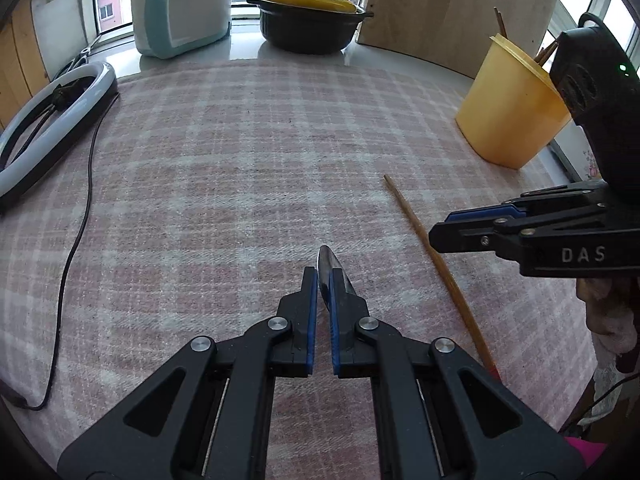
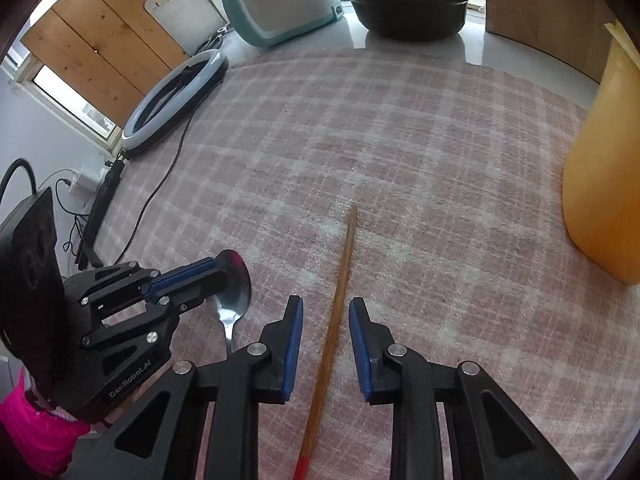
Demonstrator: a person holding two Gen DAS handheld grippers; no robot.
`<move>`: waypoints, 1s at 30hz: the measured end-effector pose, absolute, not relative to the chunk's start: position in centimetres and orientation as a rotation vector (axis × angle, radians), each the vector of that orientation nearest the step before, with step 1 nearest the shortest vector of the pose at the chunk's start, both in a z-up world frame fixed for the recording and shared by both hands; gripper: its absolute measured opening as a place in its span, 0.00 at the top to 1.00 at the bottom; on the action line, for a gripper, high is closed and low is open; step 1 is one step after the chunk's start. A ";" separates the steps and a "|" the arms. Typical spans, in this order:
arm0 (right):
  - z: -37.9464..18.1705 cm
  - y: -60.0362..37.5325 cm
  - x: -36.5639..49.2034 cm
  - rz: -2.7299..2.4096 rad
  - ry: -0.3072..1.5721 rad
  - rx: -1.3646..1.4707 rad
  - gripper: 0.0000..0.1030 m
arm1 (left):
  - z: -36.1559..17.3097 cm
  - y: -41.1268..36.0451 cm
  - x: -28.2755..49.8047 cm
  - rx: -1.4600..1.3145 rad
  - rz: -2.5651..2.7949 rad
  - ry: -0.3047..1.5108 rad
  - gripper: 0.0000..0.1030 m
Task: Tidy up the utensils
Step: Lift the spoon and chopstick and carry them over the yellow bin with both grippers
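Observation:
My left gripper (image 1: 324, 280) is shut on the bowl of a metal spoon (image 1: 329, 266) and holds it just above the pink checked cloth (image 1: 240, 160). The right wrist view shows that same left gripper (image 2: 218, 284) clamping the spoon (image 2: 236, 292), whose handle points toward the camera. A wooden chopstick (image 2: 340, 280) with a red end lies on the cloth between the pads of my right gripper (image 2: 325, 308), with a gap on each side. In the left wrist view the right gripper (image 1: 444, 228) hovers over the chopstick (image 1: 412, 216). A yellow cup (image 1: 512, 108) at the right holds several chopsticks.
A black pot with a yellow lid (image 1: 312, 12) and a teal and white appliance (image 1: 180, 12) stand at the back. A ring light (image 1: 52, 120) with its cable (image 1: 80, 208) lies at the left. A wooden board (image 1: 440, 4) leans behind the cup (image 2: 604, 184).

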State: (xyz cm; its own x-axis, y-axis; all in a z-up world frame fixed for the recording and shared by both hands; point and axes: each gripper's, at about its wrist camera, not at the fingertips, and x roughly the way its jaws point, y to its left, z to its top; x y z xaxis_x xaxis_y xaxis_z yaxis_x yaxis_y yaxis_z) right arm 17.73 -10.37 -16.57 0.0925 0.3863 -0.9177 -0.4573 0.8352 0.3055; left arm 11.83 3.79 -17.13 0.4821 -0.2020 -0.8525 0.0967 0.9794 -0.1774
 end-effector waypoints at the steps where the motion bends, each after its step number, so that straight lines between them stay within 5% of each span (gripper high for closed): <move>1: -16.9 -10.1 18.0 0.613 1.352 -0.075 0.78 | -17.2 3.9 11.8 -0.114 -0.181 1.054 0.97; 9: -17.9 -8.7 18.6 0.600 1.377 -0.185 0.95 | -17.4 4.3 11.9 -0.150 -0.184 1.063 0.97; 30: -11.8 -14.3 15.2 0.660 1.181 0.004 0.97 | -14.3 4.8 11.7 -0.195 -0.145 0.997 1.00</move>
